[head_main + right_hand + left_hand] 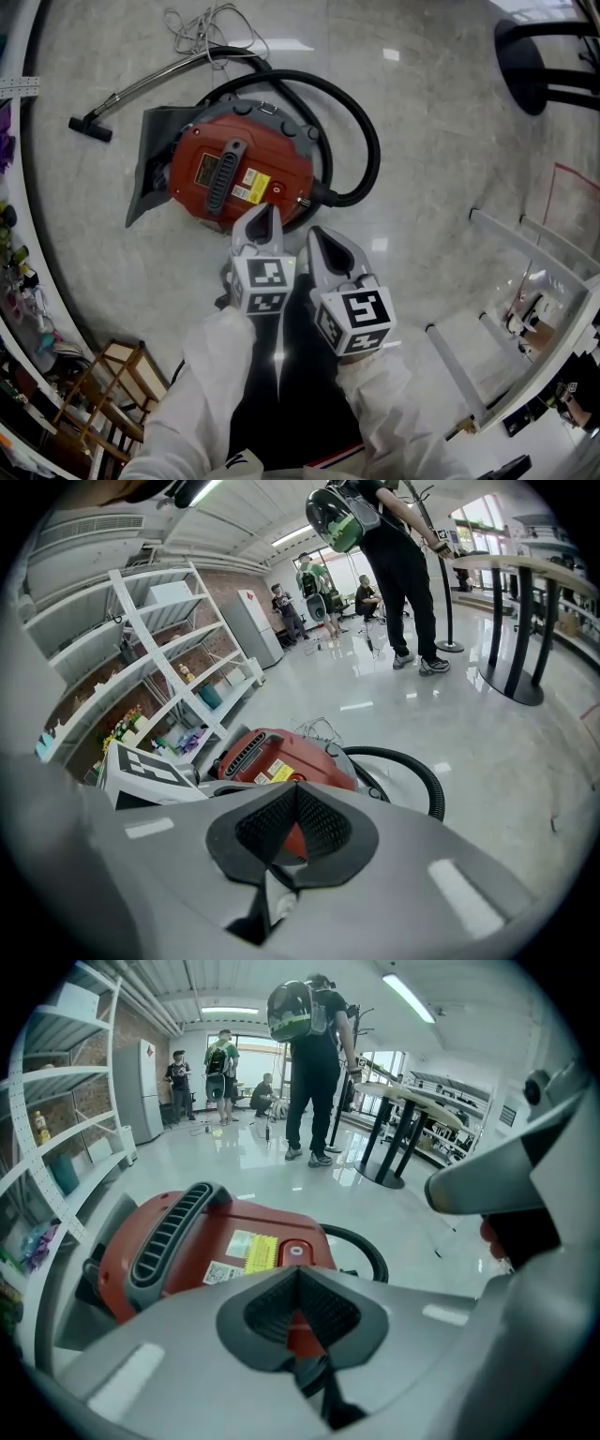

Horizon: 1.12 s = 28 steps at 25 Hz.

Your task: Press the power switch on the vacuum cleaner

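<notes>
A red vacuum cleaner [234,169] with a grey handle grille sits on the pale floor, its black hose [367,150] looping round its right side. On its top, beside a yellow label, is the small red power switch [276,187] [291,1252]. My left gripper [267,214] is shut and empty, its tip just short of the near edge of the vacuum [178,1241], a little below the switch. My right gripper [320,240] is also shut and empty, held beside the left one and slightly further back. In the right gripper view the vacuum [272,754] shows past the closed jaws.
The metal wand and floor nozzle [90,128] lie at the far left, and a coiled cable [211,28] lies behind the vacuum. A white rack [525,309] stands at the right and a wooden stool [103,375] at the lower left. People [314,1063] stand further off near shelving [159,667].
</notes>
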Motion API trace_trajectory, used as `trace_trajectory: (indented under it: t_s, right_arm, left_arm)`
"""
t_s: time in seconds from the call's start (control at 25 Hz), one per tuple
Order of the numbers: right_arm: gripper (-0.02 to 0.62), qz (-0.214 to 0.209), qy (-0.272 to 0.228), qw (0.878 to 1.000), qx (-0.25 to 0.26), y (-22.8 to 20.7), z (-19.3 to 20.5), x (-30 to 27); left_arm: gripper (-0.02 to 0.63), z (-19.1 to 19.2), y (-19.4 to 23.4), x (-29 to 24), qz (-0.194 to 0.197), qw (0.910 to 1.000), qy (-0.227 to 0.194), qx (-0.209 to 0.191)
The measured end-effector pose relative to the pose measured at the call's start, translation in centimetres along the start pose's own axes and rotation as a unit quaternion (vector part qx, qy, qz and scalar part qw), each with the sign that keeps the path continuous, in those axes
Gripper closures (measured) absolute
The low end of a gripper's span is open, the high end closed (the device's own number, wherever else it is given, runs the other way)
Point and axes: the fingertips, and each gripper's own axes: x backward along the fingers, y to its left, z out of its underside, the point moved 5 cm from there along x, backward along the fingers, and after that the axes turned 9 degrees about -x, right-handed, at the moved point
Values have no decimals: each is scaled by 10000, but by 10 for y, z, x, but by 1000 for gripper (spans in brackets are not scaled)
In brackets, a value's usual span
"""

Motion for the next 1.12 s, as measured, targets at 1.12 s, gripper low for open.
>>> trace_trajectory:
  t_s: [1.12]
  right_arm:
    - [595, 33, 46, 10000, -42, -3, 2, -3]
  left_arm:
    - [604, 2, 3, -1, 86, 9995, -41, 304]
